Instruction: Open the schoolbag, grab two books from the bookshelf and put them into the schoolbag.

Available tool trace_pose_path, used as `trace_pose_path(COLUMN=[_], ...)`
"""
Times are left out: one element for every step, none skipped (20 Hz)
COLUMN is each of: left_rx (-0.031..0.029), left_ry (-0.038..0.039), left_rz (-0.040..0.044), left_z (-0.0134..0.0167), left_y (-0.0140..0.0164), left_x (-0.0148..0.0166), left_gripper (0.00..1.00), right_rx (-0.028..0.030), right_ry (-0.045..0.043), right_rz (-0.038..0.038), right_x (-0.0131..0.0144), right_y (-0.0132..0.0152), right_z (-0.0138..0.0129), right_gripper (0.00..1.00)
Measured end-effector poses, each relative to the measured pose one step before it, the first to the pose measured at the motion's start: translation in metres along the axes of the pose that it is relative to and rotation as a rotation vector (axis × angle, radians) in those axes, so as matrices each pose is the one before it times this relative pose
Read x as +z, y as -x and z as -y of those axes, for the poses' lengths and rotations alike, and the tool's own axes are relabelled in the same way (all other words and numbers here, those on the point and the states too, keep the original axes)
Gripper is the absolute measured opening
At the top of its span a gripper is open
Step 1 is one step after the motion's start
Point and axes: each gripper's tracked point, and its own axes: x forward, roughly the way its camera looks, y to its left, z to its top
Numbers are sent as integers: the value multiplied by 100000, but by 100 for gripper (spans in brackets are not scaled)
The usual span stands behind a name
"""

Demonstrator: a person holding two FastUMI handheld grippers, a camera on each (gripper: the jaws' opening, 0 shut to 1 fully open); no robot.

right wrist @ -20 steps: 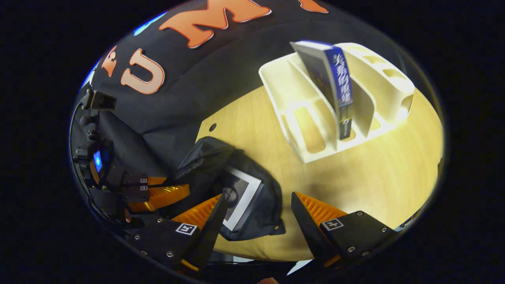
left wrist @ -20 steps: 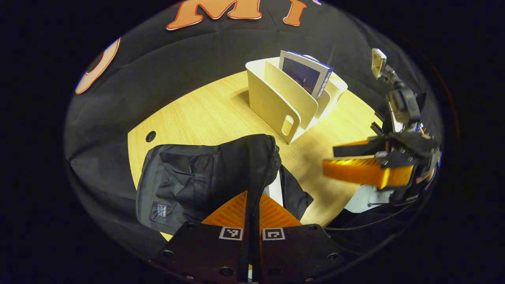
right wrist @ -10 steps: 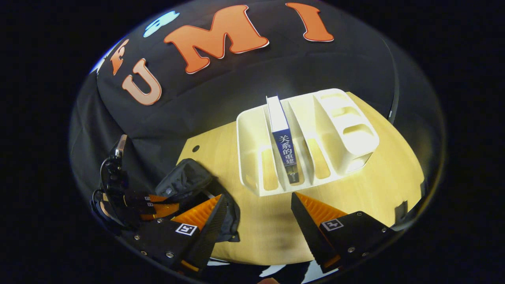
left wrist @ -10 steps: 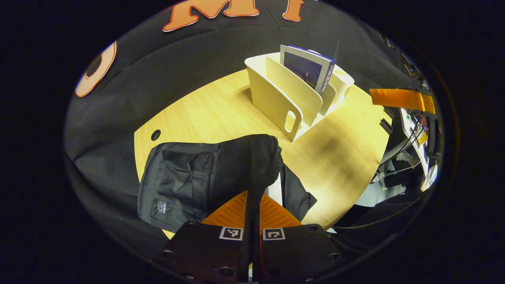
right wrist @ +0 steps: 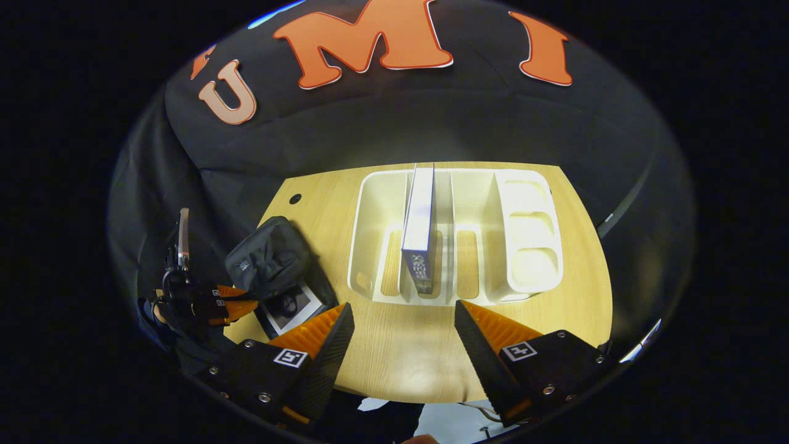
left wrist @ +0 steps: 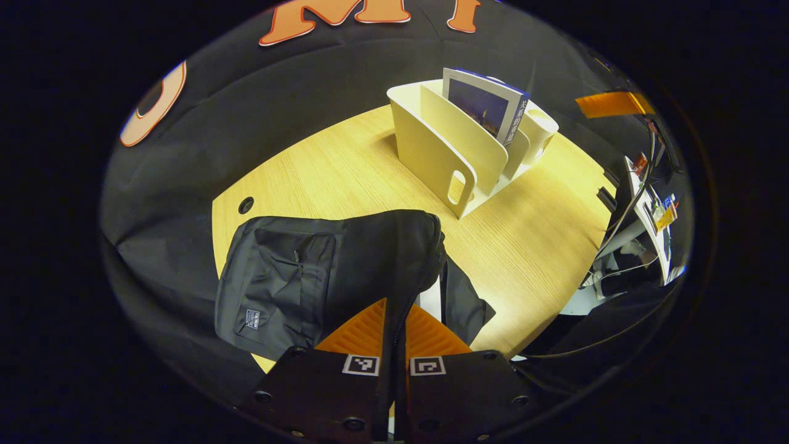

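The black schoolbag [left wrist: 290,277] lies on the wooden table, its zipped edge lifted, and my left gripper [left wrist: 394,311] is shut on that edge. A white-covered book [right wrist: 290,306] shows inside the bag's mouth. The cream bookshelf [left wrist: 441,145] stands farther back with one blue book [left wrist: 484,108] upright in a slot. In the right gripper view, my right gripper [right wrist: 404,311] hovers open high above the shelf's [right wrist: 518,234] near side, in line with the book [right wrist: 419,228]. The schoolbag [right wrist: 268,262] and the left gripper [right wrist: 237,304] lie to its lower left. One right finger [left wrist: 610,103] shows at the upper right.
The table [left wrist: 345,166] has a round cable hole [left wrist: 246,205] near its left edge. Equipment and cables [left wrist: 641,216] stand past the table's right edge. The shelf's right-hand compartments [right wrist: 530,231] hold nothing. Black cloth surrounds the table.
My right gripper has risen and swung from over the bag to above the shelf, now facing the book squarely. My left gripper has kept its hold on the bag's edge.
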Motion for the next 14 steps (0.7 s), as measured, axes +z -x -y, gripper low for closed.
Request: trace_pose_path(left_rx=[-63,-151,-86,-52,-156,-218,-181,-15,86,91,-134,23,-58,-77], left_ry=[644,273,432,238,399,446,317,89,26,84,139,-168,236,-80], left_rz=[-208,-36,-88,-11,-58,-113,-78,-104,11,-78,-142,-147,-222,-4], left_z=[1,38,-16,4,57,-8,24,15,-20,-58,69,-73,1,-13], left_y=[-21,-34,-40,-62,-16,-65,-10,20,-44,40,8,-32,-46,-41], left_x=[-97,9,-67,35,-42,-51,-37,-13,6,15,-43,78,-45,81], left_gripper=[4,4,4,4,4,4,4,4,4,4,4,4,4,4], right_rx=[-386,360,507,1310,1142,546,428,26,652,-472,-38,-434,-33,-298], right_ry=[1019,1653,294,-182,-682,-457,-789,-856,-668,-744,-148,-484,-298,-141], right_rz=[-1319,-1519,-1768,-2369,-2382,-2824,-1661,-1972,-1867,-1554,-1719,-1593,-1402,-1867], right_x=[802,612,593,533,587,495,680,632,535,611,617,510,457,237], right_y=[32,-13,-202,-289,-445,-574,-565,-537,-613,-734,-827,-755,-790,-693], right_z=[215,87,78,-120,78,151,193,321,76,197,151,287,-100,76], right_gripper=[99,98,99,98,98,98,98,99,98,100,99,99,98,98])
